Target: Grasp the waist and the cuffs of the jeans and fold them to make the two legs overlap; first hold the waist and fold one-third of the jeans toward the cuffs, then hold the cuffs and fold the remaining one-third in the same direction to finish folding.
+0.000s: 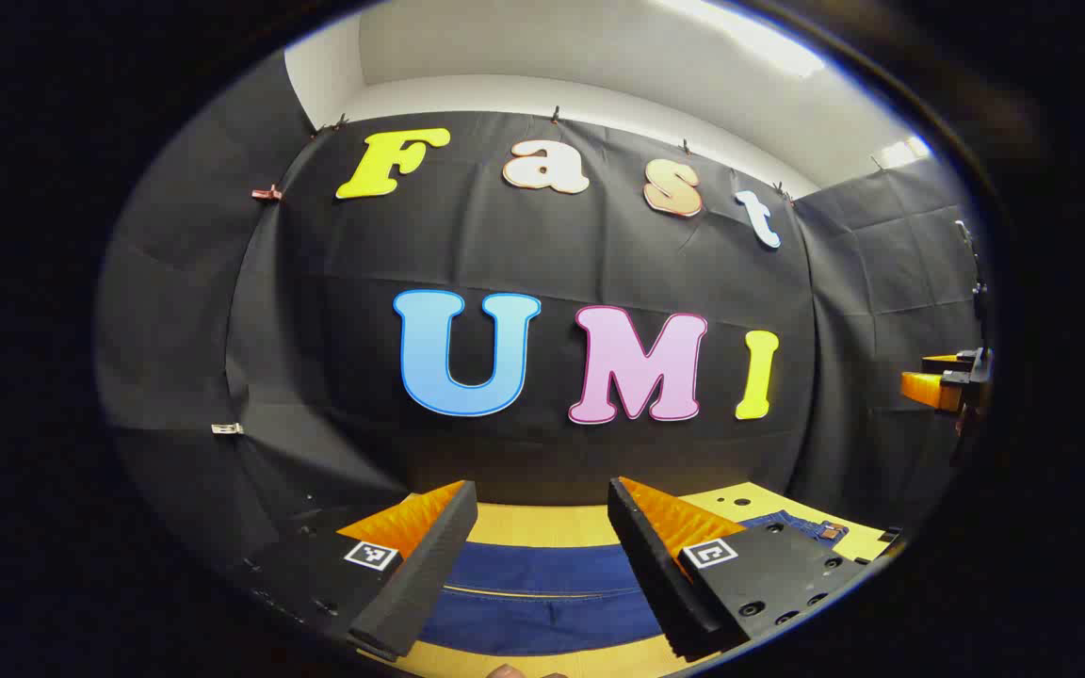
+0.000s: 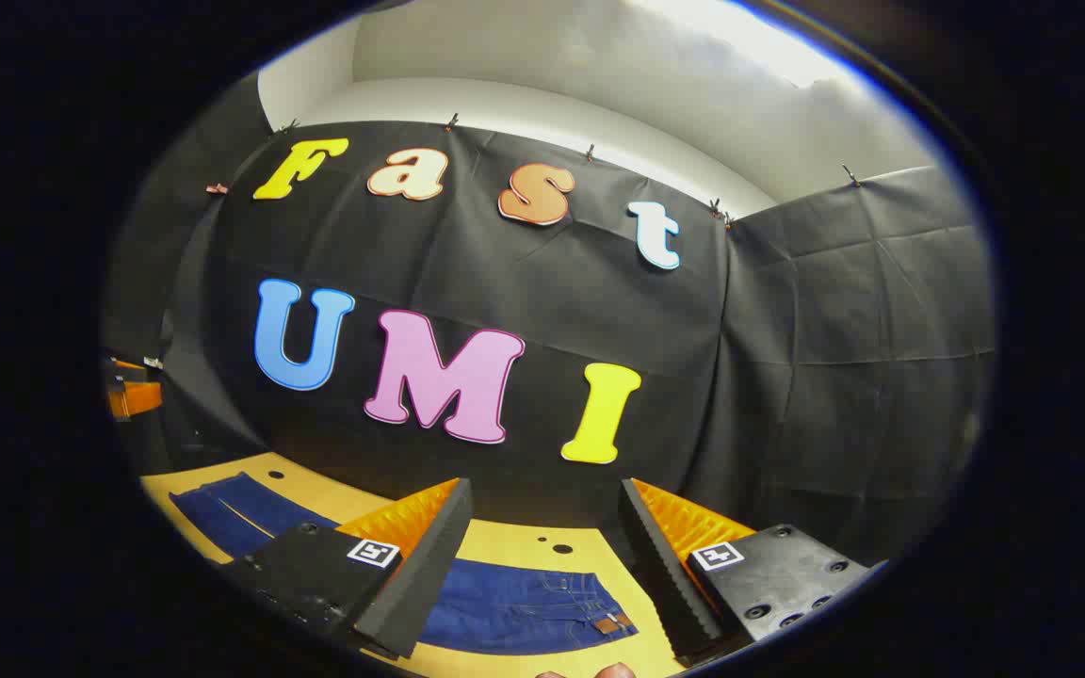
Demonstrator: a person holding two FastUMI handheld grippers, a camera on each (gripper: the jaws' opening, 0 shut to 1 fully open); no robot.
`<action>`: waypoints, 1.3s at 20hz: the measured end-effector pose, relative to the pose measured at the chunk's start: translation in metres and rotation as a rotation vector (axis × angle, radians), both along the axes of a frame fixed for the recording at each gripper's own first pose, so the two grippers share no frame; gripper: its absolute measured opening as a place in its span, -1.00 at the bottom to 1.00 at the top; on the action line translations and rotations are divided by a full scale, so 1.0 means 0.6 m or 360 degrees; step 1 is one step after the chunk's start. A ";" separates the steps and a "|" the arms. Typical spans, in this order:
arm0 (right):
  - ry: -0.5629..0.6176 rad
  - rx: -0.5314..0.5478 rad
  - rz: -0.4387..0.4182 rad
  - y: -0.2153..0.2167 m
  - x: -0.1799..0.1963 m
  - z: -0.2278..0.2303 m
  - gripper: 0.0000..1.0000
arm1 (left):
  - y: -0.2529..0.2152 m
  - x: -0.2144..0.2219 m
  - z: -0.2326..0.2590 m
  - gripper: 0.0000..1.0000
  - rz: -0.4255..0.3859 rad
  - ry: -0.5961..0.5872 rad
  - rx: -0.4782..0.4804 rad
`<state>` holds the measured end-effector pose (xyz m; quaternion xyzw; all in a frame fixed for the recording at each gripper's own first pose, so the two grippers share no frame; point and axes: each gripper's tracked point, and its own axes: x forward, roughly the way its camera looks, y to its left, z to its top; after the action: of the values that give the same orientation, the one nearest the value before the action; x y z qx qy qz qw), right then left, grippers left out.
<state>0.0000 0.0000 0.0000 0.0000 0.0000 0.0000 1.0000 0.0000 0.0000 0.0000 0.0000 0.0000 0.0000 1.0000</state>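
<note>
Jeans [image 2: 524, 607] lie flat on the wooden table [image 2: 524, 541], below your left gripper [image 1: 542, 565] and right gripper [image 2: 542, 565], both spread wide and holding nothing. Pinch only the top denim layer and the legs may not overlap squarely.

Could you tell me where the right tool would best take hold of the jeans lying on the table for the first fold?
Probably at the waist end of the jeans, where the leather patch sits. It lies flat on the table just beneath the open right tool, so come from above and pinch the waistband edge.
</note>
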 end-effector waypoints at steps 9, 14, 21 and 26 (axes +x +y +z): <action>-0.0025 -0.0069 -0.0030 -0.008 0.007 0.008 0.92 | 0.000 0.012 0.006 0.89 -0.0047 -0.0008 0.0041; -0.0025 -0.0090 -0.0027 -0.009 0.007 0.009 0.92 | 0.004 0.010 0.003 0.89 -0.0057 0.0000 0.0077; 0.0019 -0.0223 0.0031 -0.008 0.025 -0.010 0.92 | 0.052 -0.005 -0.052 0.88 -0.0116 0.0131 0.0301; 0.0151 -0.0417 0.0136 0.005 0.027 -0.071 0.92 | 0.147 -0.009 -0.181 0.91 -0.0210 0.0420 0.0652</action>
<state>0.0163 0.0030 -0.0427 -0.1307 0.0474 0.0426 0.9894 -0.0053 0.0880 -0.1087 0.2025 0.1305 -0.0653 0.9684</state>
